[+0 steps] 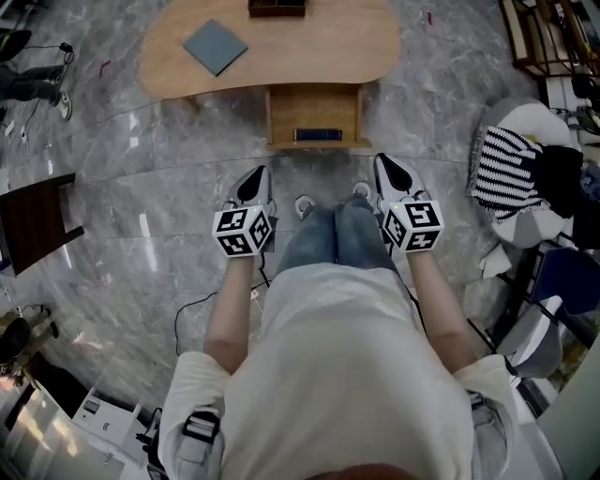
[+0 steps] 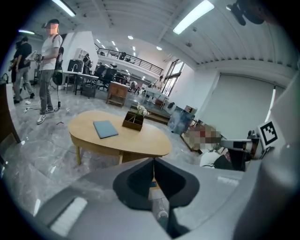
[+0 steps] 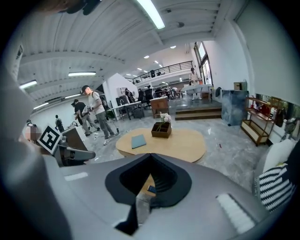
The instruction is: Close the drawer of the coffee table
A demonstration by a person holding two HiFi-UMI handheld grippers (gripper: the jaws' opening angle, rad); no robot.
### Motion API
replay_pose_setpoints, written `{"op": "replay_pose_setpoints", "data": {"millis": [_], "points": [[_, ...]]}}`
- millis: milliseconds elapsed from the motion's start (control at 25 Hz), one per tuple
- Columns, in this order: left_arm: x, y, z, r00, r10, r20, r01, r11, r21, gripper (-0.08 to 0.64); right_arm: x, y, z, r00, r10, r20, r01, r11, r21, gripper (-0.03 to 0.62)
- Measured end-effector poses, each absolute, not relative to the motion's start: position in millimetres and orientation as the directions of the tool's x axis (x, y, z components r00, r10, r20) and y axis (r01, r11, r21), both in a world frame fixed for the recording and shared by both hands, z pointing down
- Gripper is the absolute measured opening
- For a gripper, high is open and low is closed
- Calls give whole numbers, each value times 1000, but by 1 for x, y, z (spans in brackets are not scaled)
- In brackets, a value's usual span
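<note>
one desk (image 1: pixel 328 42), one open drawer (image 1: pixel 314 112), one blue pad (image 1: pixel 215 46) — left hand-held gripper (image 1: pixel 257 178) and right hand-held gripper (image 1: pixel 385 167) both clenched empty, tilted down toward the drawer

The desk (image 1: pixel 281 56) was of light wood, smooth, with a soft matt finish. Its drawer (image 1: pixel 314 111) showed the same pale wood inside. The floor (image 1: pixel 141 234) looked like grey veined stone, polished and glossy, with light reflected in it. The flat blue-grey pad (image 1: pixel 215 46) on the desk looked matt. The box (image 1: pixel 277 7) was of dark wood. The left tongs (image 1: pixel 259 174) and the right tongs (image 1: pixel 384 161) had shells of pale grey matt plastic with black matt inner parts. The trousers (image 1: pixel 333 234) were blue denim and the shirt (image 1: pixel 347 375) a pale smooth cloth. The striped cloth (image 1: pixel 506 164) looked knitted.
</note>
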State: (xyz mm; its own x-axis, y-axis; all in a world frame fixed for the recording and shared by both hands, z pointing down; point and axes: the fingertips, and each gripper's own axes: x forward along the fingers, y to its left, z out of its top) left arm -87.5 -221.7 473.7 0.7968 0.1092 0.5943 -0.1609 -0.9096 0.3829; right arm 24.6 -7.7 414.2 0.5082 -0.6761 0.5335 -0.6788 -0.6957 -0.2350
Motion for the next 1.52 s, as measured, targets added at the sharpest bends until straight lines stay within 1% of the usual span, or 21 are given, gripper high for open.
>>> {"op": "replay_pose_setpoints", "data": {"millis": [160, 600, 800, 880, 1120, 1280, 1360, 1520], "points": [[-88, -223, 503, 771, 146, 619, -132, -915, 381, 2, 22, 9, 446, 524, -632, 571, -643, -733, -221, 0], [-78, -229, 597, 704, 174, 688, -142, -916, 376, 2, 45, 27, 556, 500, -559, 662, -590, -779, -212, 0], [-71, -236, 646, 670, 183, 720, -144, -919, 367, 23, 54, 33, 609, 473, -535, 700, -584, -786, -205, 0], [-69, -241, 668, 652, 190, 734, -144, -919, 366, 53, 56, 37, 633, 456, -521, 722, -585, -787, -198, 5], [-68, -253, 739, 584, 207, 785, -110, -938, 329, 147, 56, 54, 711, 389, -464, 796, -604, -781, -160, 89], [-69, -250, 782, 529, 243, 813, -63, -944, 323, 222, 53, 63, 756, 343, -425, 838, -653, -749, -113, 114], [-71, -251, 800, 505, 242, 828, -44, -951, 305, 243, 52, 65, 774, 324, -413, 851, -673, -733, -99, 138], [-73, -256, 833, 466, 215, 858, -33, -965, 259, 278, 59, 66, 806, 295, -399, 868, -711, -699, -80, 163]]}}
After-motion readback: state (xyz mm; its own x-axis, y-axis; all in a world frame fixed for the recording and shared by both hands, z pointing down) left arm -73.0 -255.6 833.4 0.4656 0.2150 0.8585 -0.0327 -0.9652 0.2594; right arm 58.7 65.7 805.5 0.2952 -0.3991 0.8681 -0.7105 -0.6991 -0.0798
